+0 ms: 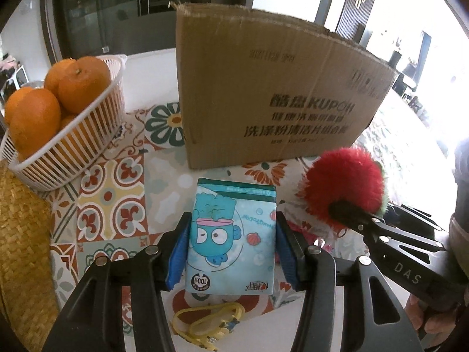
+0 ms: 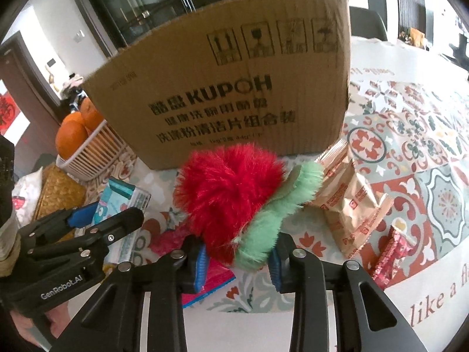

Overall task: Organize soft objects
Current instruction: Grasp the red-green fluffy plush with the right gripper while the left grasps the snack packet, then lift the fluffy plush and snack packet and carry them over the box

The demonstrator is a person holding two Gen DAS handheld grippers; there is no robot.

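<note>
My left gripper (image 1: 231, 243) is shut on a blue cartoon tissue pack (image 1: 231, 234), held above the patterned tablecloth in front of a brown cardboard box (image 1: 272, 88). My right gripper (image 2: 239, 256) is shut on a red and green furry plush (image 2: 234, 193), held just in front of the same box (image 2: 228, 88). In the left wrist view the plush (image 1: 346, 184) and the right gripper (image 1: 351, 214) show at the right. In the right wrist view the left gripper (image 2: 117, 211) and the tissue pack (image 2: 123, 196) show at the left.
A white basket (image 1: 70, 146) of oranges (image 1: 35, 117) stands left of the box, with a woven straw item (image 1: 23, 234) beside it. Yellow rubber bands (image 1: 205, 319) lie under the left gripper. Beige snack packets (image 2: 348, 202), a red wrapper (image 2: 392, 252) and a pink packet (image 2: 214, 278) lie on the cloth.
</note>
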